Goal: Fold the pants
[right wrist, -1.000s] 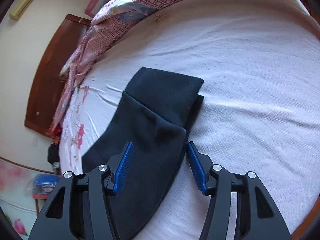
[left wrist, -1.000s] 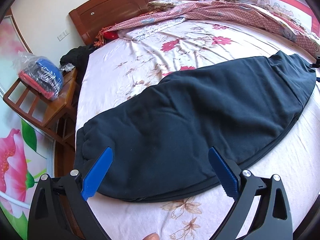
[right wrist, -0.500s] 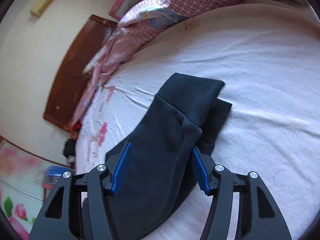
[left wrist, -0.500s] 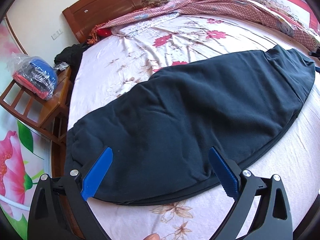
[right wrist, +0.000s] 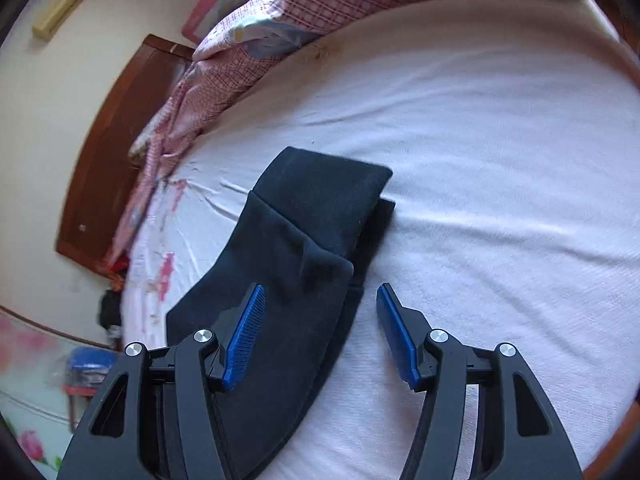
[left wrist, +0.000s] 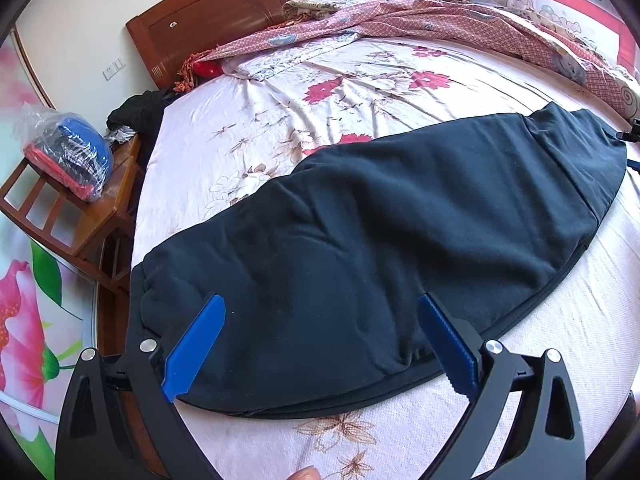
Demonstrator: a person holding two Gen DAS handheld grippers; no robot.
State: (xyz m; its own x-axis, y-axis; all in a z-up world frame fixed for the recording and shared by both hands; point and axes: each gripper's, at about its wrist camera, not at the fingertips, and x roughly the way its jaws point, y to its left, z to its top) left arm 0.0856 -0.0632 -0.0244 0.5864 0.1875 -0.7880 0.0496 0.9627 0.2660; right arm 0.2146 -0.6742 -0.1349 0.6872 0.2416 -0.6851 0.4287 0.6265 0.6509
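Pants (left wrist: 380, 248), dark and already doubled leg on leg, lie flat on the bed (left wrist: 280, 92), long axis running crosswise between the grippers. Left gripper (left wrist: 320, 340) hangs wide open above one end; right gripper (right wrist: 320, 332), also open and empty, is over the other, probably the cuffs.

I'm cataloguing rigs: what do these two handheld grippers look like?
Both match: the left gripper and right gripper have black, triangular cut-out frames with silver pivot bolts, and jaws faced with bright blue ridged pads. No cables or markings show.
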